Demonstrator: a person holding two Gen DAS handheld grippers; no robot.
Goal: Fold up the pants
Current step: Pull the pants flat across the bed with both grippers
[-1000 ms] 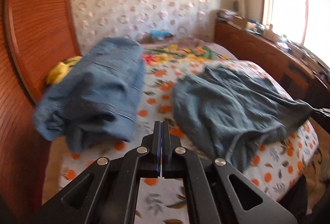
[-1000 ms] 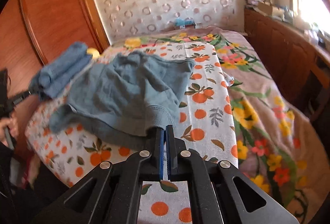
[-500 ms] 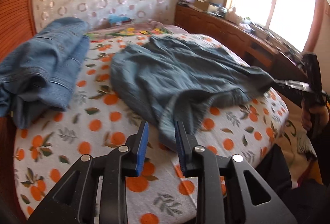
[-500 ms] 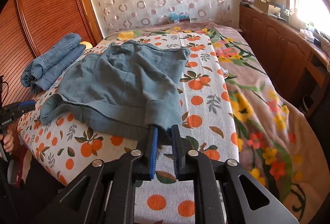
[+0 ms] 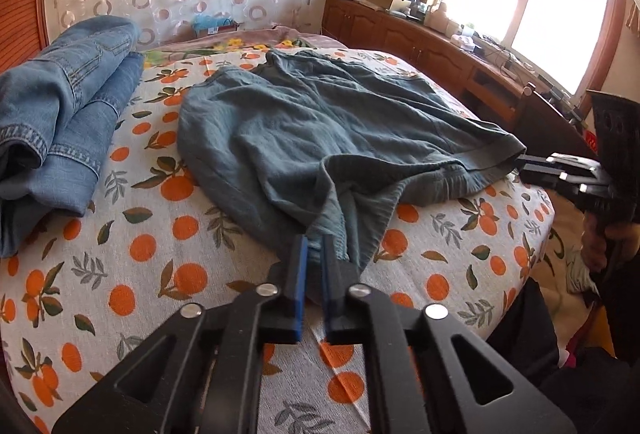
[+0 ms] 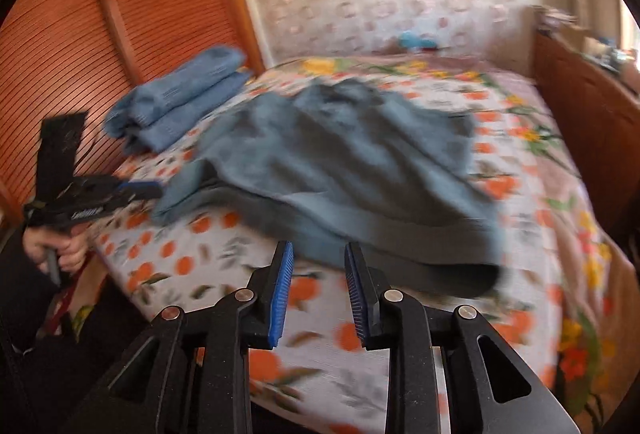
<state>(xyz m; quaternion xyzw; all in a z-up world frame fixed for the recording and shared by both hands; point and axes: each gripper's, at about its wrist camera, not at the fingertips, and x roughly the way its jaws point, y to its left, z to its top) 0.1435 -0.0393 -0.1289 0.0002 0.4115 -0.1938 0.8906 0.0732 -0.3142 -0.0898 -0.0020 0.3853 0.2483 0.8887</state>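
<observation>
Grey-blue pants [image 5: 320, 122] lie spread and rumpled on the orange-print bedsheet [image 5: 160, 274]. My left gripper [image 5: 316, 246] is shut on a bunched near edge of the pants, with cloth pinched between its blue pads. My right gripper [image 6: 319, 248] has its jaws opening, with nothing between them. The blurred pants [image 6: 352, 162] have their edge just past its tips. In the left wrist view the right gripper [image 5: 528, 168] sits beside the pants' far corner. The left gripper [image 6: 140, 190] shows at the pants' left corner in the right wrist view.
A pile of folded blue jeans [image 5: 68, 106] lies on the bed's left side, against a slatted wooden wardrobe [image 6: 80, 34]. A wooden cabinet [image 5: 420, 46] with clutter runs under the window on the right. A person's hand [image 6: 60, 250] holds the left gripper's handle.
The left gripper opened, dropped to the pants' near edge and closed on it. The right gripper let go of the pants' hem, spread its jaws and swung sideways; its view is now blurred.
</observation>
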